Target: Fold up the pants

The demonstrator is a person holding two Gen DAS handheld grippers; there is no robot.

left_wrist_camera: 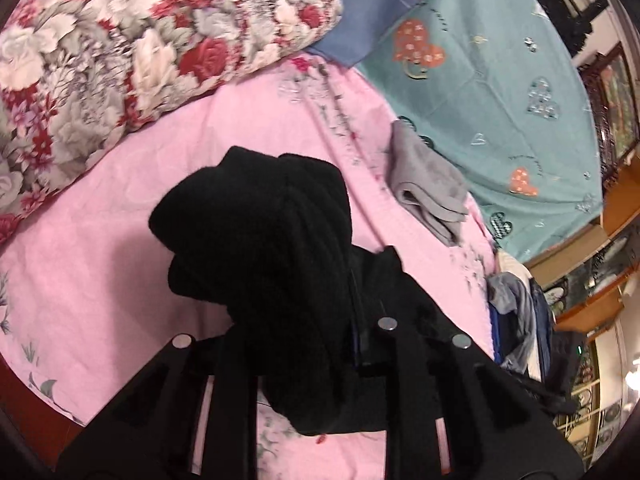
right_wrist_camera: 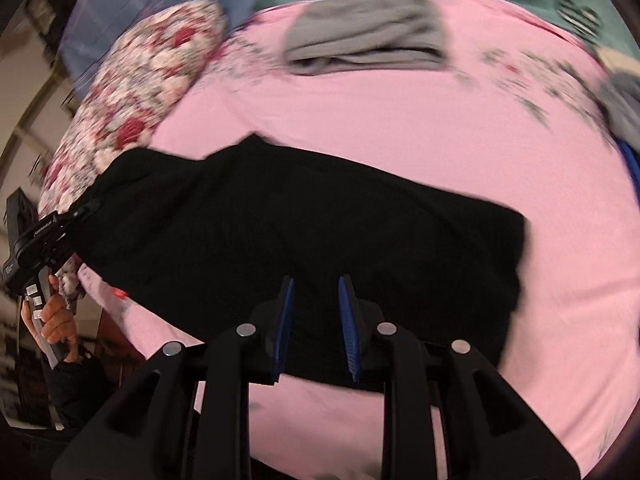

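The black pants (right_wrist_camera: 304, 224) lie spread across the pink bedsheet (right_wrist_camera: 400, 128), one end lifted at the left. My left gripper (left_wrist_camera: 312, 280) is shut on a bunched fold of the black pants (left_wrist_camera: 256, 232), which drapes over and hides its fingers. In the right wrist view the left gripper (right_wrist_camera: 76, 216) grips the pants' left end, with the hand under it. My right gripper (right_wrist_camera: 316, 312) is open and empty, its blue pads (right_wrist_camera: 348, 320) just above the near edge of the pants.
A floral quilt (left_wrist_camera: 120, 52) lies at the bed's left. Folded grey pants (left_wrist_camera: 428, 184) lie on the far part of the sheet by a teal blanket (left_wrist_camera: 500, 92). A clothes pile (left_wrist_camera: 516, 316) sits at the right edge. Wooden furniture (left_wrist_camera: 616, 216) stands beyond.
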